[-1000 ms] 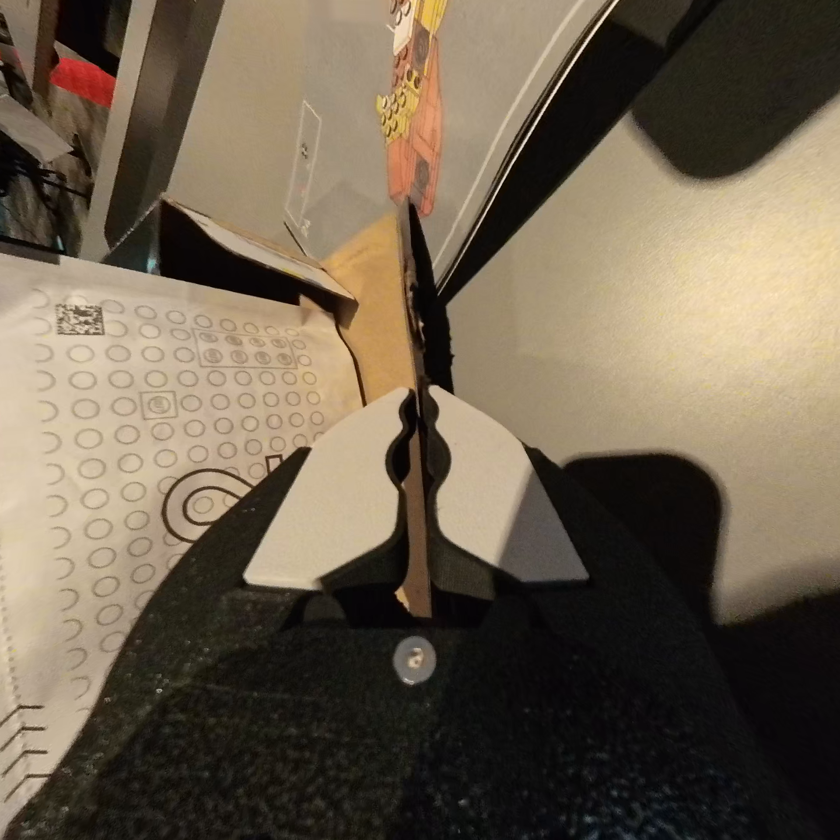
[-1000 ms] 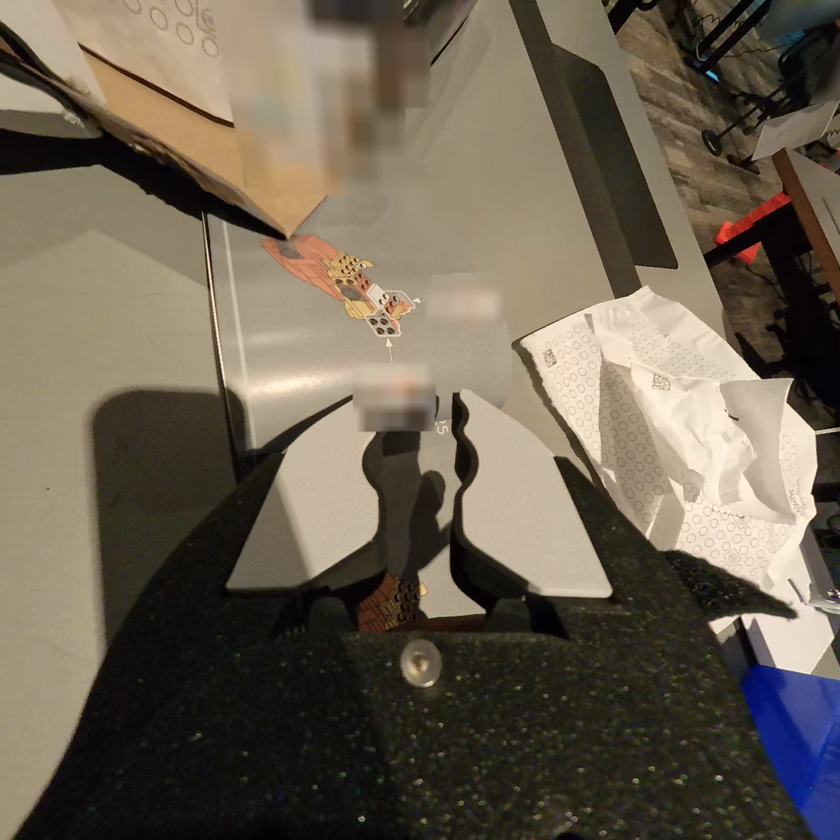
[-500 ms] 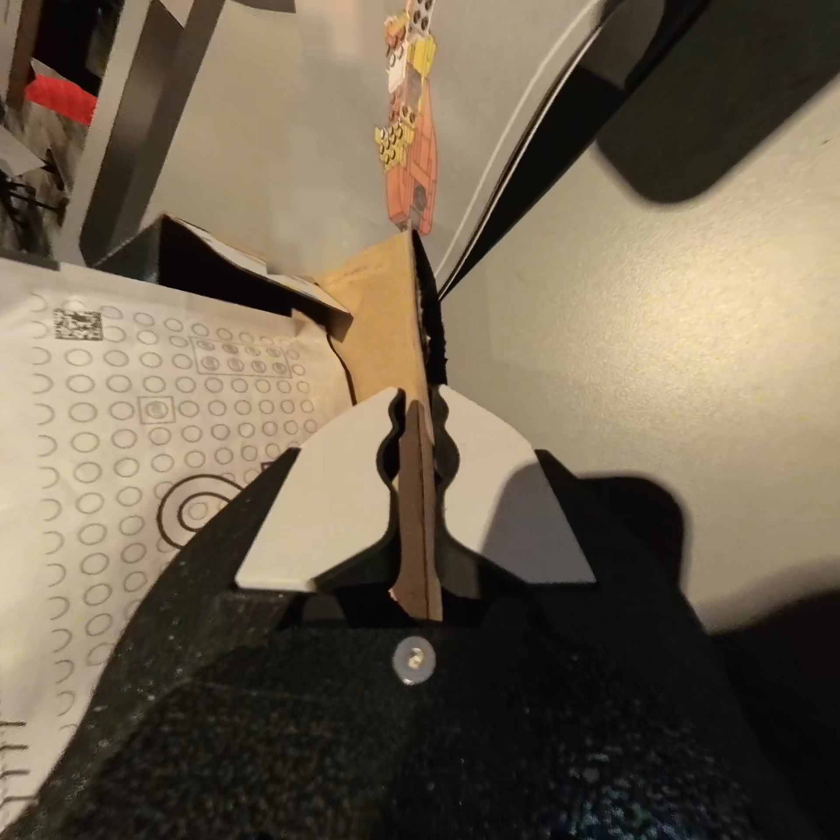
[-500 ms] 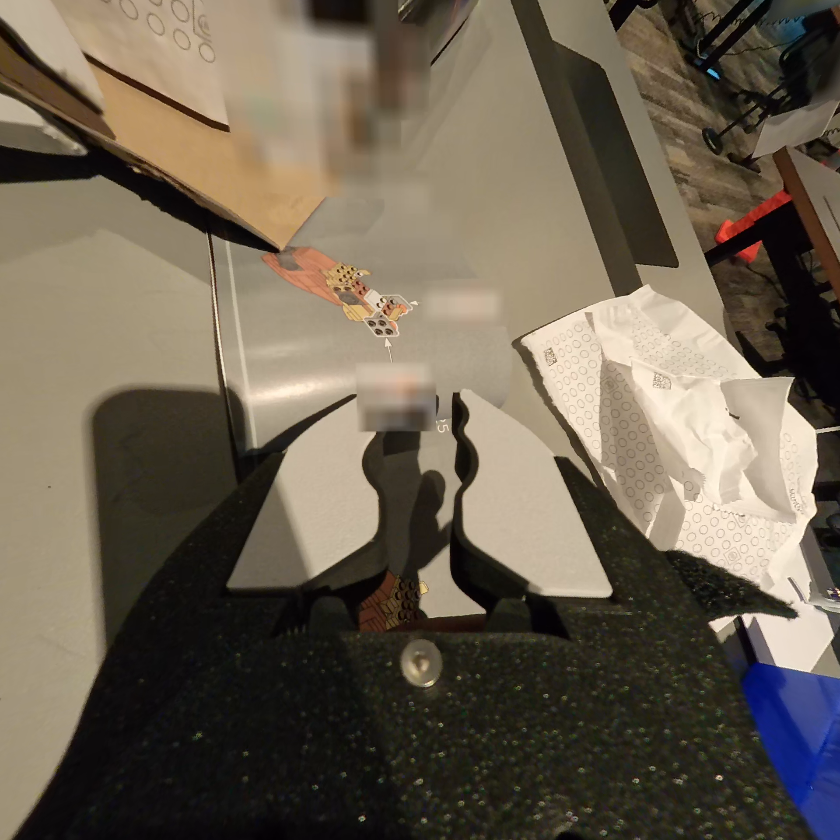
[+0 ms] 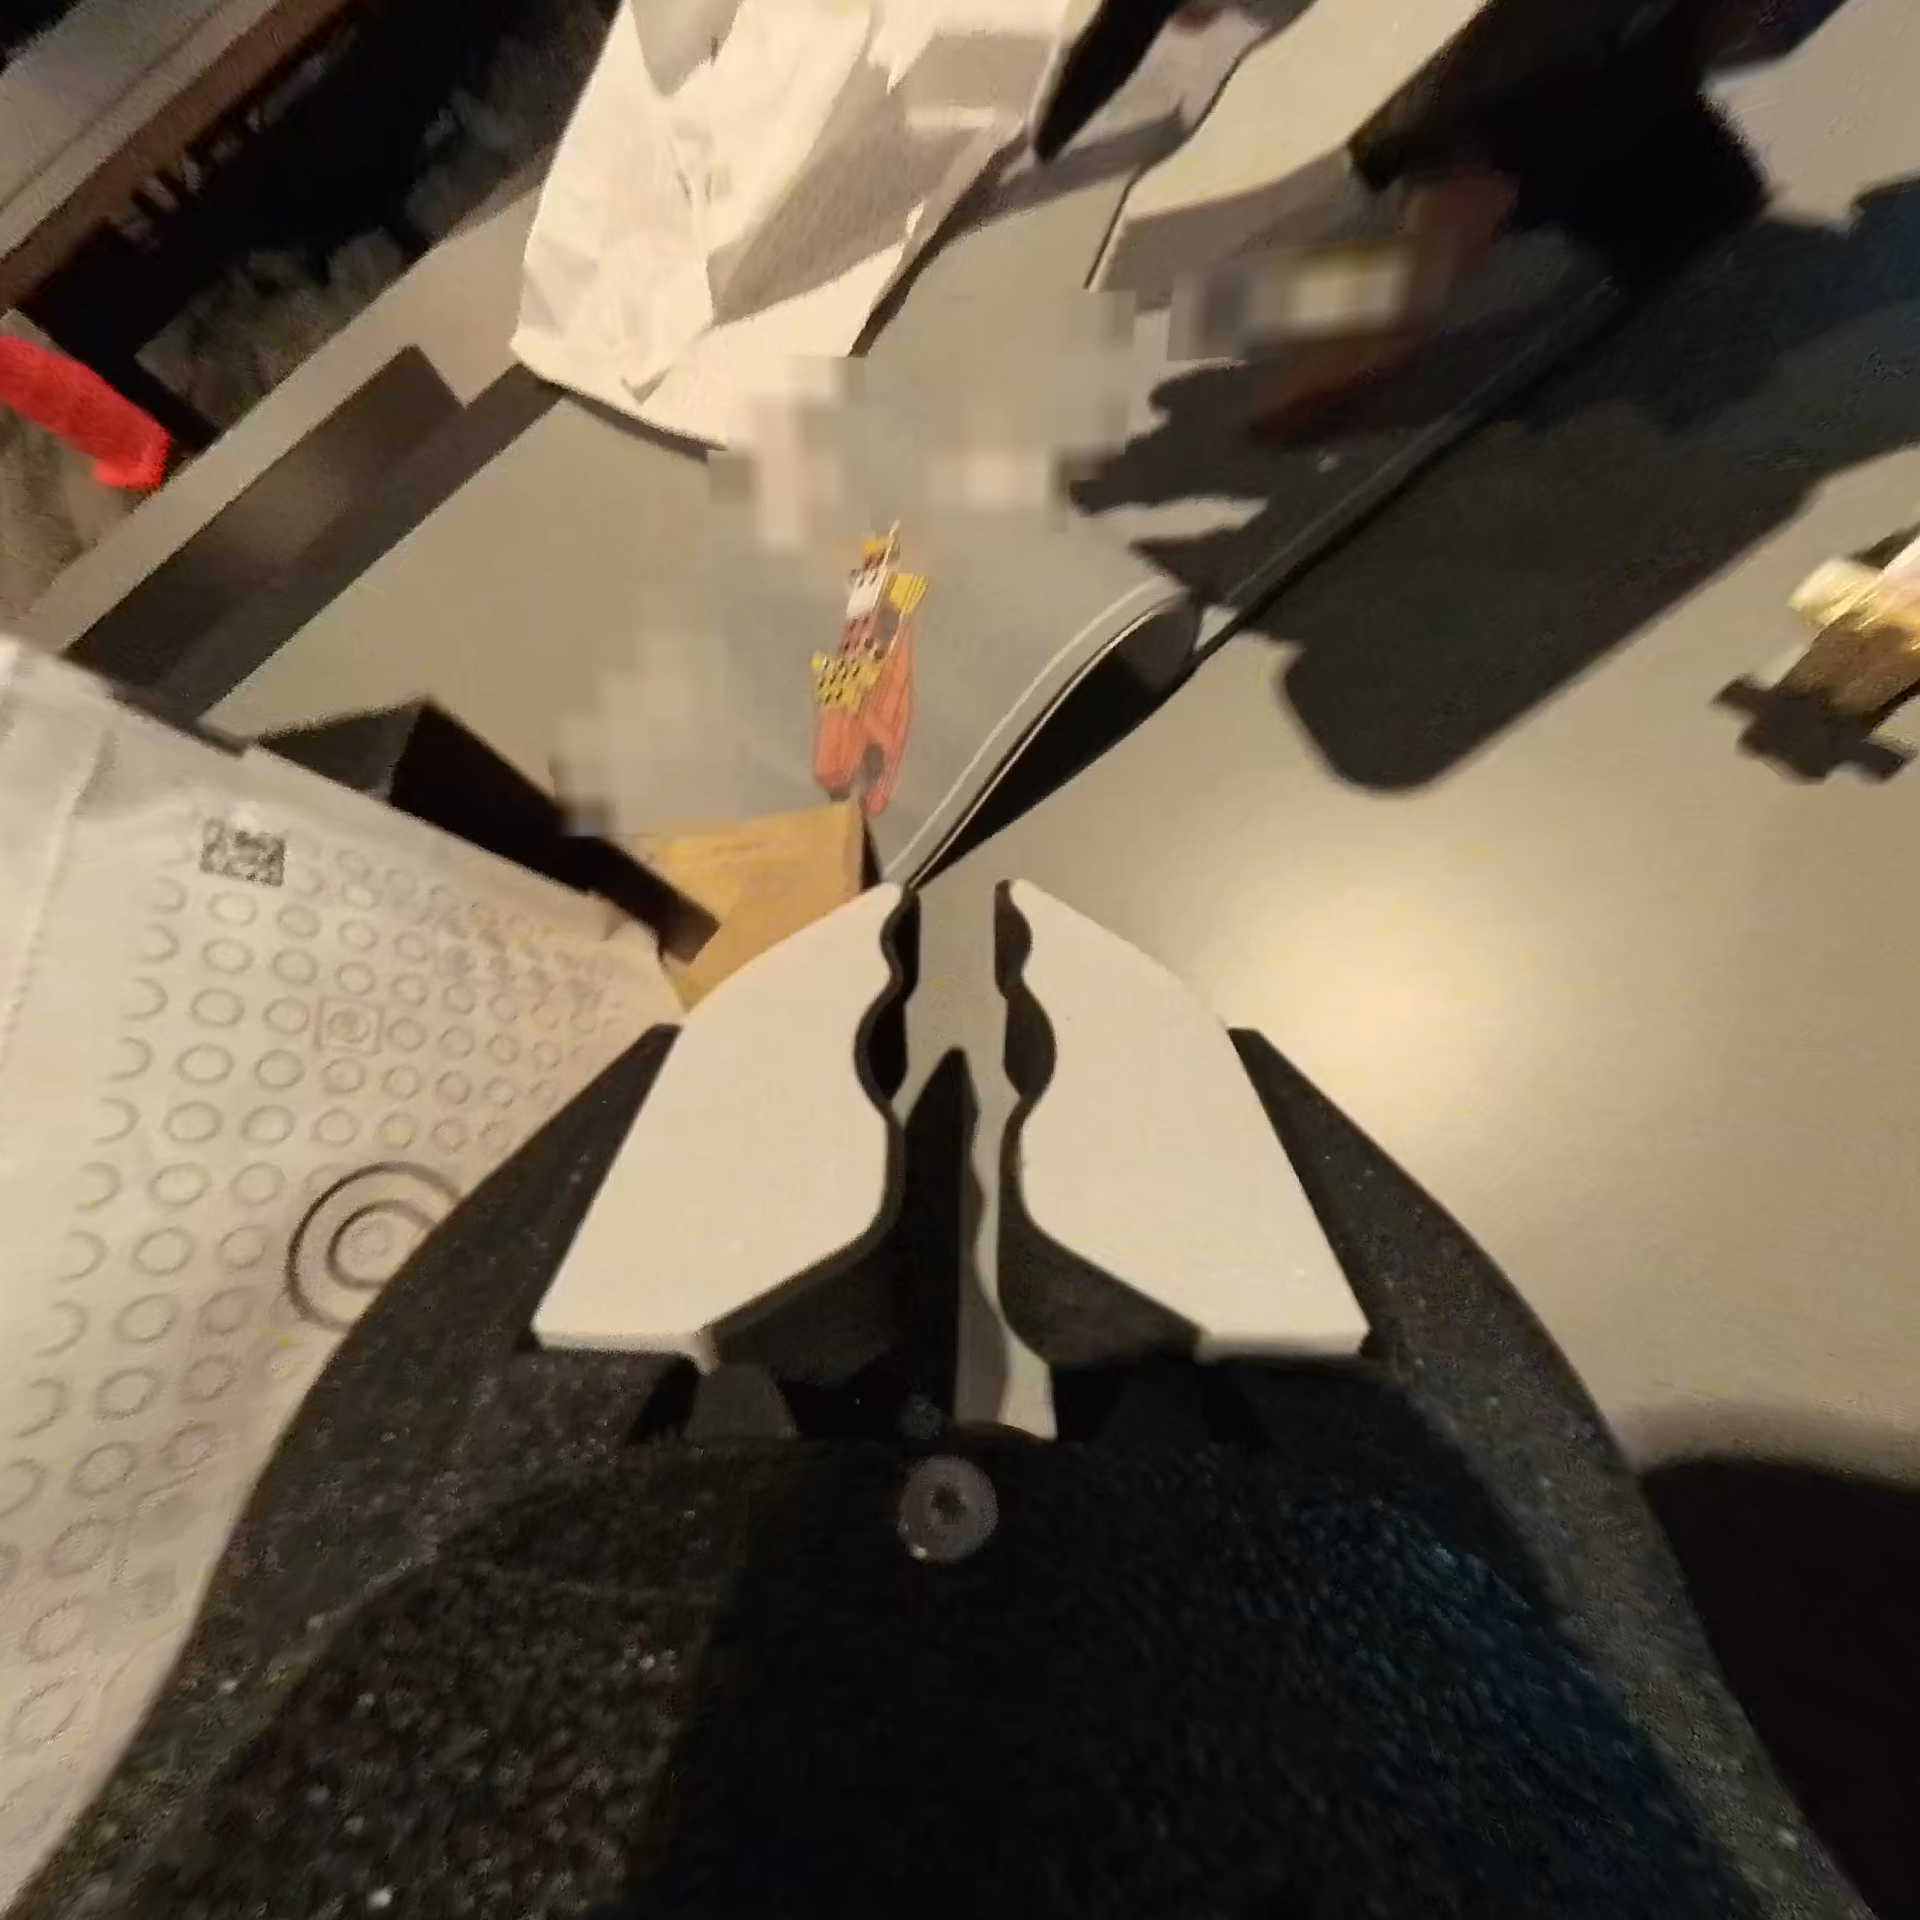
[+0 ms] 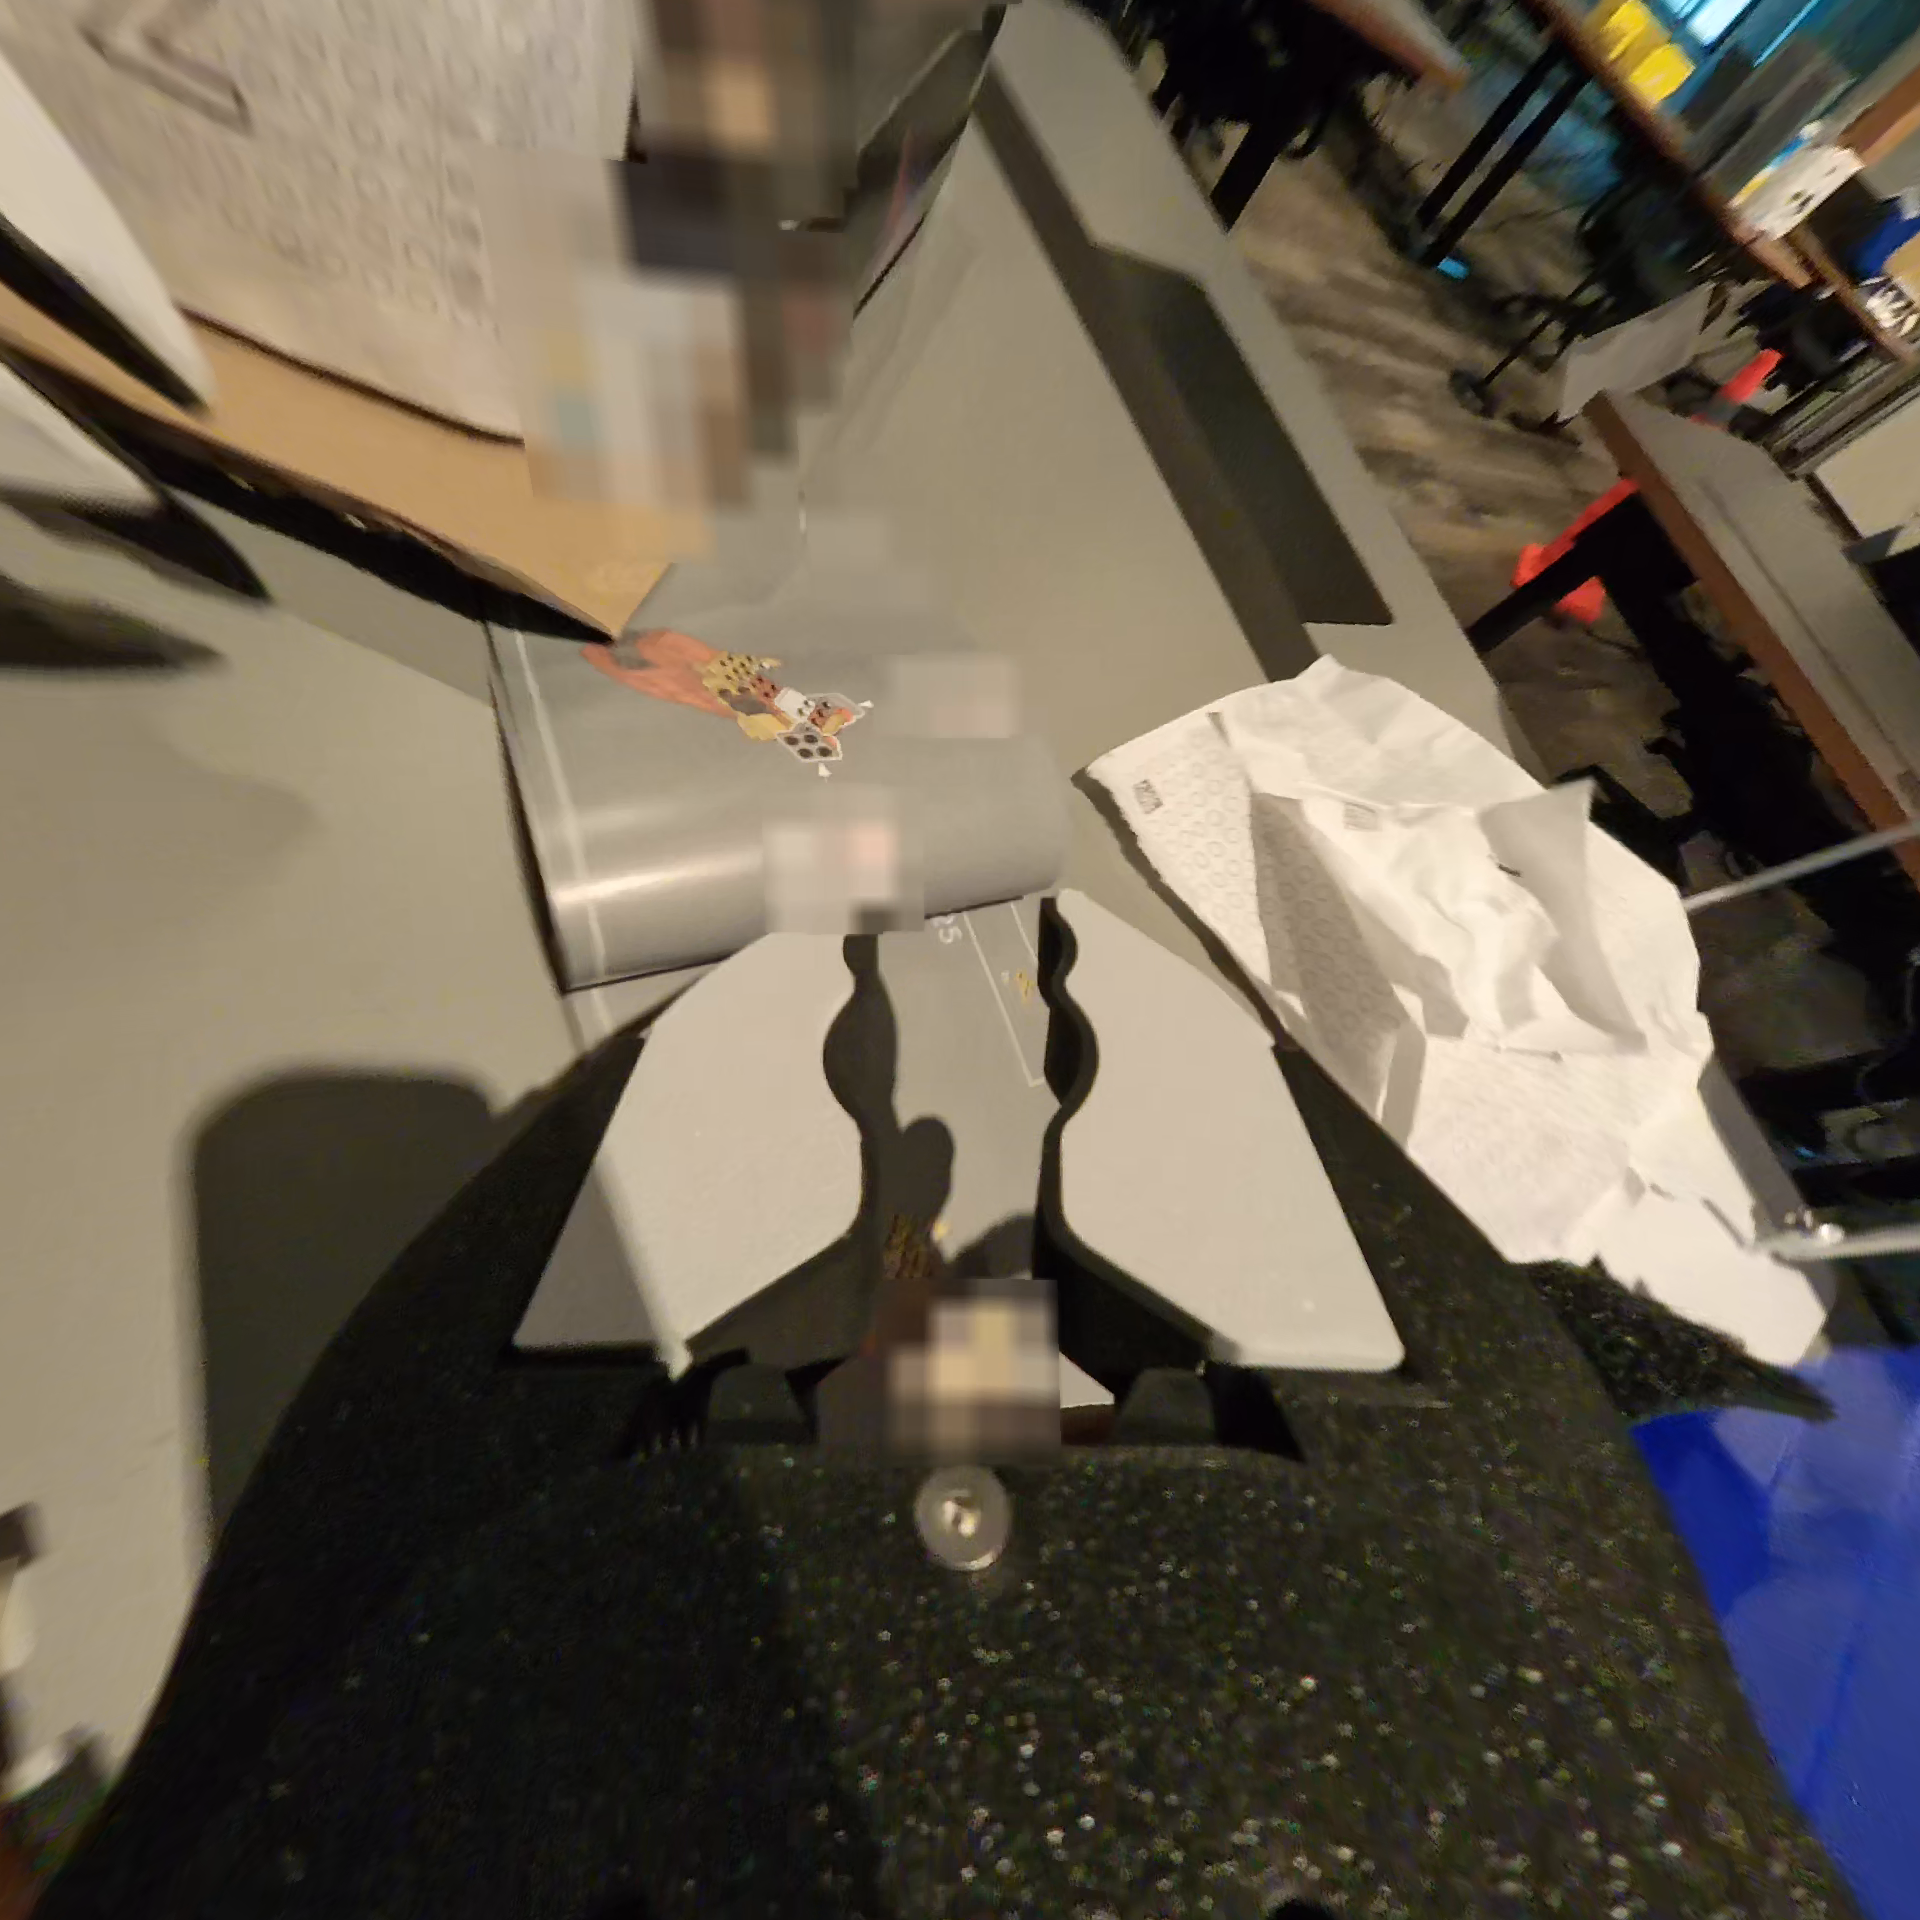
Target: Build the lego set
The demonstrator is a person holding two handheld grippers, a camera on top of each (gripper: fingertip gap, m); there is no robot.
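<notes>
My left gripper [image 5: 951, 896] is open a little and empty, over the grey table just right of the brown cardboard box flap [image 5: 774, 883]. The open instruction booklet [image 5: 727, 644] lies beyond it, showing an orange model picture [image 5: 868, 691]. A small tan lego build [image 5: 1860, 634] sits on the table at the far right. My right gripper [image 6: 956, 920] is open and empty above the booklet [image 6: 665, 831], whose near page curls up in a roll. The model picture [image 6: 743, 686] shows past the roll, next to the cardboard flap [image 6: 416, 488].
A white paper bag printed with circles [image 5: 208, 1091] lies left of my left gripper. Crumpled white bags [image 6: 1403, 935] lie right of the booklet and also show in the left wrist view [image 5: 748, 208]. A blue thing [image 6: 1818, 1558] is at the lower right. The table edge [image 6: 1226, 364] runs beyond the booklet. Across from one pair of fingers to the other is roughly 15 centimeters.
My left gripper has let go of the cardboard flap, opened and drawn back and to the right. The right gripper stayed open over the booklet, and the view shifted a little.
</notes>
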